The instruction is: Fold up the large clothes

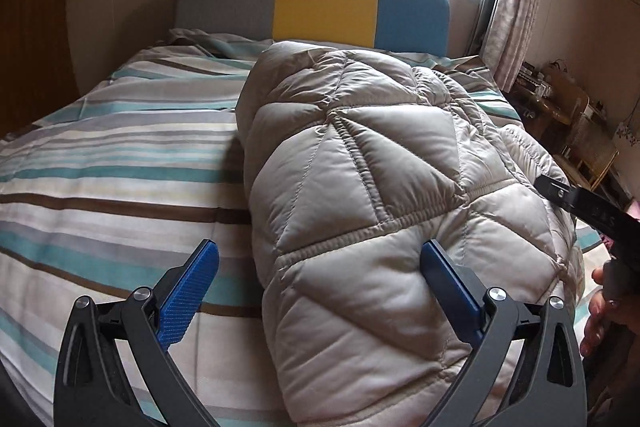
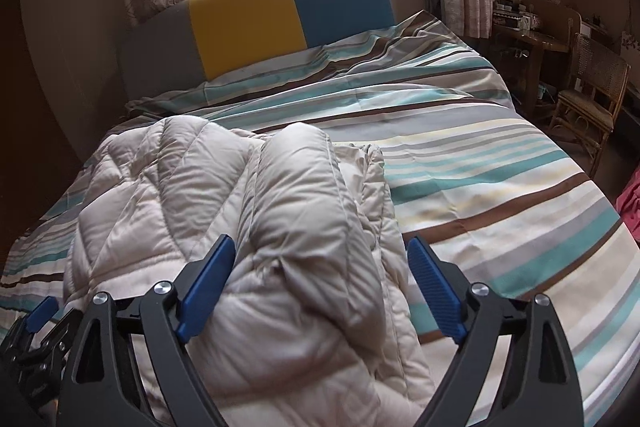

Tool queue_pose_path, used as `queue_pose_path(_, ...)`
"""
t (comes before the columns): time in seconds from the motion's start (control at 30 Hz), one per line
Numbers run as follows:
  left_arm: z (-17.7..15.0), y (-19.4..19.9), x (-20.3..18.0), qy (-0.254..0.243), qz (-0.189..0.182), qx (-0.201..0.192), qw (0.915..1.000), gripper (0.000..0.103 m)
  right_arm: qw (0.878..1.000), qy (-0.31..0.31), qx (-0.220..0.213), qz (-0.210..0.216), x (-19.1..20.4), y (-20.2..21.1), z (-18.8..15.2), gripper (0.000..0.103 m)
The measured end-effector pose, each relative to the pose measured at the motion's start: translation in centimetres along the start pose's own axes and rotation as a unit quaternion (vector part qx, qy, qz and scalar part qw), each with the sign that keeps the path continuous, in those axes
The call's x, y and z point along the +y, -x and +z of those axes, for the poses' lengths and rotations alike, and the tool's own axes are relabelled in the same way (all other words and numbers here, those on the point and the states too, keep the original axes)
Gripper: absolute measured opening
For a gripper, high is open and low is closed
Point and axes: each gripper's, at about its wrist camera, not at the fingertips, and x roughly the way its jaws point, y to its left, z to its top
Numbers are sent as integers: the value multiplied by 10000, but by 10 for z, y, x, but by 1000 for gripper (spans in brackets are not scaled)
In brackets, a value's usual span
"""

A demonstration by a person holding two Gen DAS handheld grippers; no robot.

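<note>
A beige quilted puffer coat (image 1: 380, 195) lies folded lengthwise on the striped bed (image 1: 100, 163). My left gripper (image 1: 320, 263) is open over the coat's near left edge, its right pad pressing into the fabric. In the right wrist view the coat (image 2: 248, 227) fills the lower left, with a sleeve folded on top. My right gripper (image 2: 322, 259) is open and straddles the coat's near right part. The right gripper also shows in the left wrist view (image 1: 588, 211) at the coat's right side. The left gripper shows at the lower left of the right wrist view (image 2: 36, 319).
The striped bedspread (image 2: 500, 179) spreads wide to the right of the coat. A grey, yellow and blue headboard (image 2: 248, 27) stands at the back under a window. A wooden desk and wicker chair (image 2: 588, 95) stand right of the bed.
</note>
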Motion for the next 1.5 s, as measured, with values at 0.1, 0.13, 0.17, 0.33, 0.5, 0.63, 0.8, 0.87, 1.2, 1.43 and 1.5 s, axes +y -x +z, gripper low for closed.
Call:
queue_pose_path(0.1, 1, 0, 3, 91, -140, 121, 9998, 100, 9998, -21, 154, 100, -6, 3, -3, 92)
queue_pose_path(0.13, 2, 0, 5, 126, -203, 175, 9996, 100, 9997, -30, 228, 122, -9, 3, -4, 93)
queue_pose_path(0.17, 3, -1, 6, 159, -253, 209, 9993, 100, 9994, -28, 313, 142, -12, 2, -6, 93)
queue_pose_path(0.33, 1, -6, 17, 392, -543, 369, 9971, 100, 9971, -100, 725, 228, -28, -1, -29, 92)
queue_pose_path(0.5, 3, -19, 24, 551, -891, 631, 9925, 100, 9856, -841, 1179, 871, -52, -15, -40, 94)
queue_pose_path(0.63, 7, -26, 29, 669, -1150, 933, 9867, 100, 9822, -691, 1382, 1069, -52, -25, -36, 94)
queue_pose_path(0.8, 8, -31, 24, 279, -1477, 1198, 9814, 100, 9718, -835, 1682, 1427, -53, -39, -38, 94)
queue_pose_path(0.87, 8, -34, 21, 70, -1436, 1240, 9818, 100, 9681, -863, 1752, 1567, -53, -43, -38, 95)
queue_pose_path(1.2, 2, -49, 24, 324, -1882, 1709, 9666, 100, 9580, -800, 1848, 2043, -45, -55, -32, 85)
queue_pose_path(1.43, 10, -21, -7, -602, -1310, 1095, 9835, 69, 9664, -438, 1436, 2087, -36, -28, -35, 63)
queue_pose_path(1.5, 12, -13, -8, -718, -1236, 936, 9853, 61, 9695, -333, 1272, 2067, -32, -17, -34, 58)
